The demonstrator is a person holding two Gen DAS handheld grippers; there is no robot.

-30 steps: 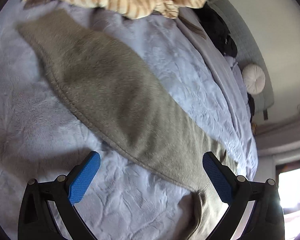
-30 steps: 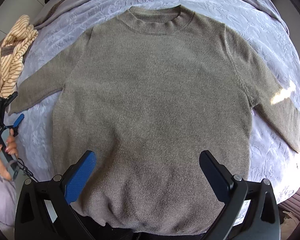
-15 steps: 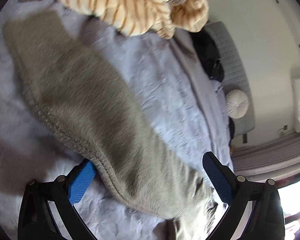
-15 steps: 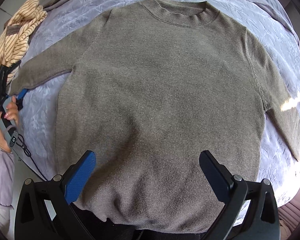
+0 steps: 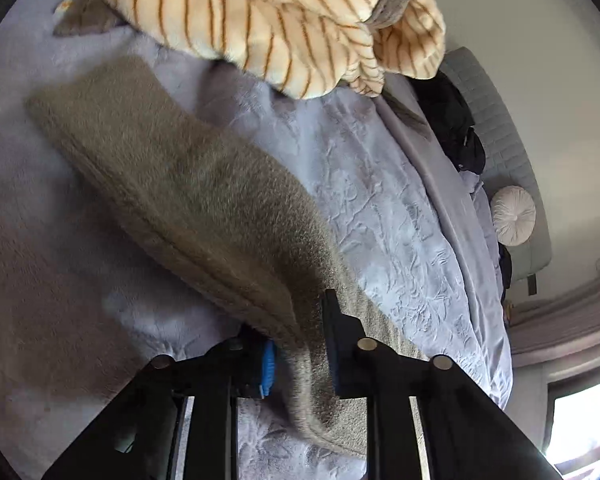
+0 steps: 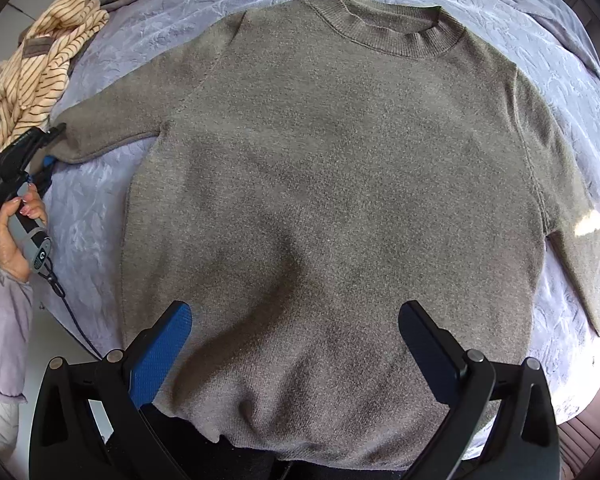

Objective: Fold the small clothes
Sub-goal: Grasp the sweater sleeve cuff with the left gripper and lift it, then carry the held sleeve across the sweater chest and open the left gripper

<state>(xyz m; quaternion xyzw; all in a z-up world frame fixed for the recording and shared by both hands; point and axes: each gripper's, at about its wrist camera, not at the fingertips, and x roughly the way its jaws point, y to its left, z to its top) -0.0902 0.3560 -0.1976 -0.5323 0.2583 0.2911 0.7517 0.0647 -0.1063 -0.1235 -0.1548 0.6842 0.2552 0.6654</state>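
On the bed: a grey-brown sweater (image 6: pixel 340 200) lies flat, front up, on a lilac bedspread (image 6: pixel 100 200).
Collar: at the far side of the right wrist view, ribbed, round.
Hem: nearest the right gripper (image 6: pixel 296 356), reaching the near edge of the bed.
Left sleeve (image 5: pixel 188 208): stretched out toward the bed's left edge, part of it pinched and lifted off the bedspread.
Right sleeve (image 6: pixel 580 248): lying out to the right, slanting down, with a sun patch across it.
Left gripper (image 5: pixel 298 356): jaws closed on the left sleeve, cloth bunched between them; only a sliver of one blue pad (image 5: pixel 269 368) shows.
Right gripper: jaws wide apart, holding nothing, poised above the hem in the middle of the sweater.
Left hand (image 6: pixel 14 232): seen in the right wrist view, wrapped round the gripper's handle at the bed's left edge.
Striped garment (image 5: pixel 284 24): cream with brown stripes, crumpled in a heap just beyond the left cuff.
Cushion (image 5: pixel 514 220): white, round, far down the bed, well apart from the sweater.
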